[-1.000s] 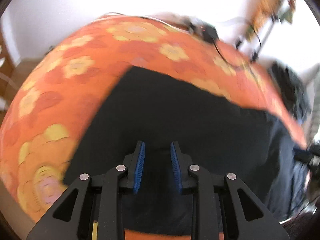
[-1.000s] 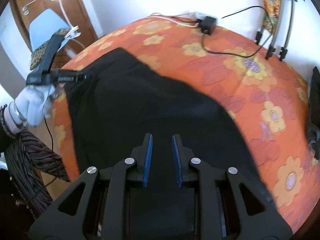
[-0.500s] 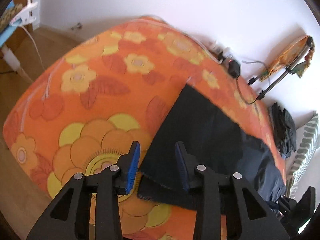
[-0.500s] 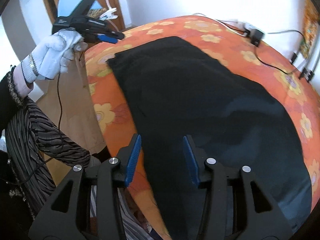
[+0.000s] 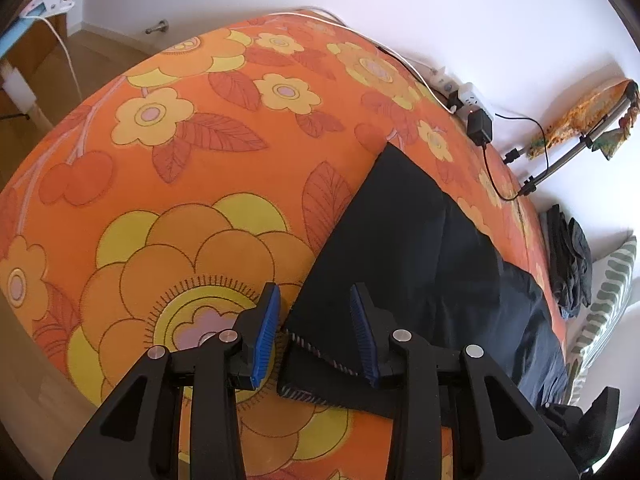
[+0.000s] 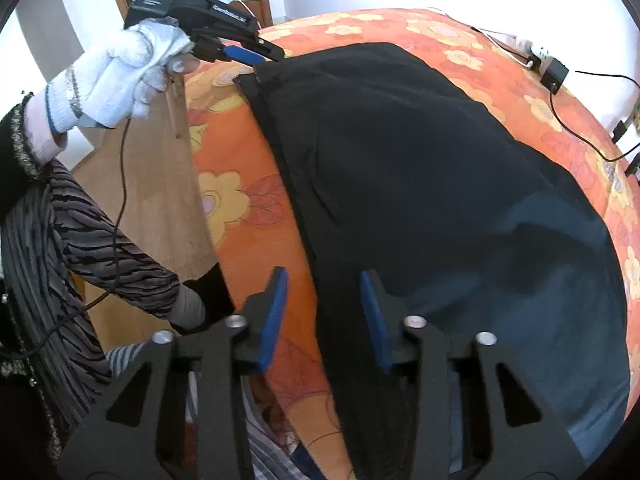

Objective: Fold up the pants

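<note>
Both grippers having swung off the cloth to its near edge, black pants [image 5: 404, 248] lying on orange bedspread [image 5: 168, 168], left gripper [image 5: 316, 336] straddling hem corner, right gripper [image 6: 324, 312] closing, straddling side edge, neither gripping.

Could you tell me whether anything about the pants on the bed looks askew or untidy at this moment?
Slightly: at the corner of the pants by the left gripper, the upper layer sits back from the lower one, exposing a striped edge. Otherwise they lie flat on the bedspread.
</note>
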Action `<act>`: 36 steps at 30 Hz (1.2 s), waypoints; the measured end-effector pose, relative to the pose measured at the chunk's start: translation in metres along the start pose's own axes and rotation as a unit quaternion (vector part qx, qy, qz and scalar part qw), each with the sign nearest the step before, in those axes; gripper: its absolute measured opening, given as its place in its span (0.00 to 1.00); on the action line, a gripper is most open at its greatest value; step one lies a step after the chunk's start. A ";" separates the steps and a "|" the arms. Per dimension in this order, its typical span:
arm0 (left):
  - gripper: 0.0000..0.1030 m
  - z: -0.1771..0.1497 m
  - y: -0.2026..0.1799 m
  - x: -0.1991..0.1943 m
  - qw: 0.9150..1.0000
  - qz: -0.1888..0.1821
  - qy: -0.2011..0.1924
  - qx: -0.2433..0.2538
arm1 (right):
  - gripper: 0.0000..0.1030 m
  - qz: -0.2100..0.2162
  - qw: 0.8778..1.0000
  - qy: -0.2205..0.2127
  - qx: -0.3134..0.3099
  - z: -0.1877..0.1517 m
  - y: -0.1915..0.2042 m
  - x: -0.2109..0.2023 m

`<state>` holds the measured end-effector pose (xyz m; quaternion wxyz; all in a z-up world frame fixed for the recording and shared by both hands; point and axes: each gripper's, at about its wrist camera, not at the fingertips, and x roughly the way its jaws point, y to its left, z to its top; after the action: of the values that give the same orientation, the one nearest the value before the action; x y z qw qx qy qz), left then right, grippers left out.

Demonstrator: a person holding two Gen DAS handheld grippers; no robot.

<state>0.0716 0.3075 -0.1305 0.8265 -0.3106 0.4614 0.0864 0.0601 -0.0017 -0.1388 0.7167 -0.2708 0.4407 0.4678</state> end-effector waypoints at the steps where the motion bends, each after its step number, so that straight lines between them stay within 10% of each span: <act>1: 0.29 -0.001 -0.001 0.000 1.000 0.006 -0.003 0.004 | 0.23 0.000 1.000 0.001 0.005 0.001 -0.003 0.001; 6: 0.06 -0.001 -0.002 -0.002 1.000 0.022 -0.015 0.014 | 0.07 0.017 1.000 -0.003 0.018 0.002 -0.007 -0.002; 16: 0.04 -0.004 -0.007 -0.013 0.999 0.026 -0.030 0.022 | 0.02 0.008 1.000 -0.008 -0.002 -0.002 -0.001 -0.018; 20: 0.43 -0.005 -0.005 -0.010 0.999 0.028 -0.018 0.008 | 0.02 -0.002 1.000 -0.004 -0.003 -0.003 -0.004 -0.016; 25: 0.47 -0.007 -0.010 -0.001 0.999 0.041 -0.005 0.019 | 0.02 0.010 1.000 -0.007 0.005 -0.003 -0.007 -0.019; 36: 0.05 -0.009 -0.007 -0.006 0.999 0.038 -0.022 0.012 | 0.22 0.010 1.000 -0.004 0.009 0.006 -0.003 -0.001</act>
<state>0.0648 0.2970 -0.1261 0.8365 -0.2810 0.4552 0.1191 0.0653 0.0015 -0.1356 0.7165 -0.2579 0.4447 0.4716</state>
